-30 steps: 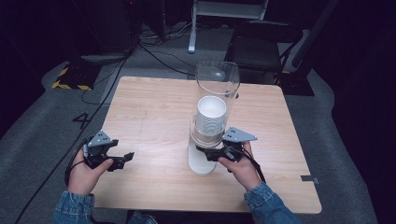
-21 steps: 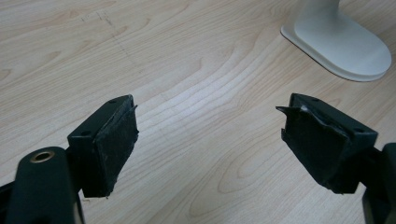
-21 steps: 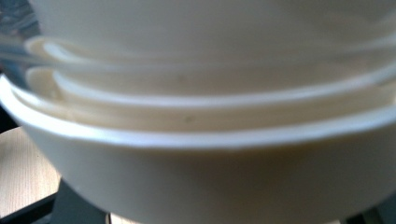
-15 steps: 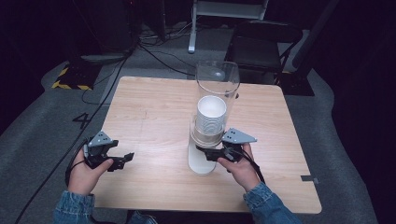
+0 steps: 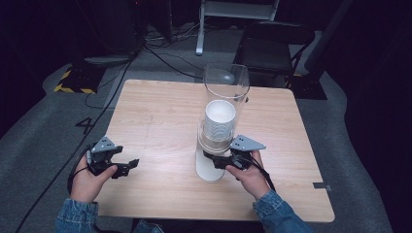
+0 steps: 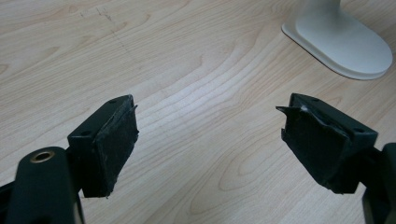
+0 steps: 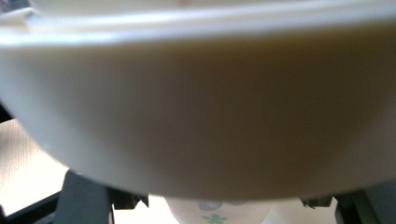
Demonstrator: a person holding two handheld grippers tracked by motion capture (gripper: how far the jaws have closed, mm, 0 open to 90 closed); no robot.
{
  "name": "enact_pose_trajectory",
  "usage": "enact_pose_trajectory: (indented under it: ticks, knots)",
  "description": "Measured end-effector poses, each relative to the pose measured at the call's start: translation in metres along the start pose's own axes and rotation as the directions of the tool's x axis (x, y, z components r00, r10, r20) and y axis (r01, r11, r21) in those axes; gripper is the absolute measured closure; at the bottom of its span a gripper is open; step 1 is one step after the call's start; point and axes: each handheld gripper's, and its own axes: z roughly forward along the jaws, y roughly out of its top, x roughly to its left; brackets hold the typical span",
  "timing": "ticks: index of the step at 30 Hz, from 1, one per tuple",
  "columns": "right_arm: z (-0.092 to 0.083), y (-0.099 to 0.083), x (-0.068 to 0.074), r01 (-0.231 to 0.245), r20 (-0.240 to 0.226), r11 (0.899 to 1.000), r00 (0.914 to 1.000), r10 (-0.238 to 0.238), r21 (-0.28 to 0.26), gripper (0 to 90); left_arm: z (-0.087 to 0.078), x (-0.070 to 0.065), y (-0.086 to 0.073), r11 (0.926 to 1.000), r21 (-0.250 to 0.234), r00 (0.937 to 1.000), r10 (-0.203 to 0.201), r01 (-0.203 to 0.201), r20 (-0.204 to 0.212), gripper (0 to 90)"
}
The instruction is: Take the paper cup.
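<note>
A cup dispenser stands mid-table: a clear tube [image 5: 226,82], a stack of white paper cups [image 5: 219,119] inside it, and a white base [image 5: 209,170]. My right gripper [image 5: 214,161] reaches in under the tube's lower end. In the right gripper view the white collar [image 7: 201,116] looms close, and the bottom of a flower-printed cup [image 7: 217,213] hangs between the jaws of my right gripper [image 7: 224,203]. These jaws have just been closing, and a thin light gap still shows on each side of the cup. My left gripper [image 5: 130,165] rests open at the table's near left, nothing between its pads [image 6: 116,144].
The wooden table [image 5: 160,111] is bare around the dispenser, whose base [image 6: 345,46] lies off to the right of the left gripper. A dark chair [image 5: 277,46] and cables lie on the floor beyond the far edge.
</note>
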Motion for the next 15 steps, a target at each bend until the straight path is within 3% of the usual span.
enact_pose_trajectory:
  ticks: [15]
  knots:
    - [-0.0009, -0.0023, 0.0, 0.025, 0.015, 1.0, 0.9996, -0.025, 0.002, 33.7, 0.0027, -0.0015, 0.0024, 1.0, -0.003, 1.0, 0.002, -0.002, 0.009, 17.9]
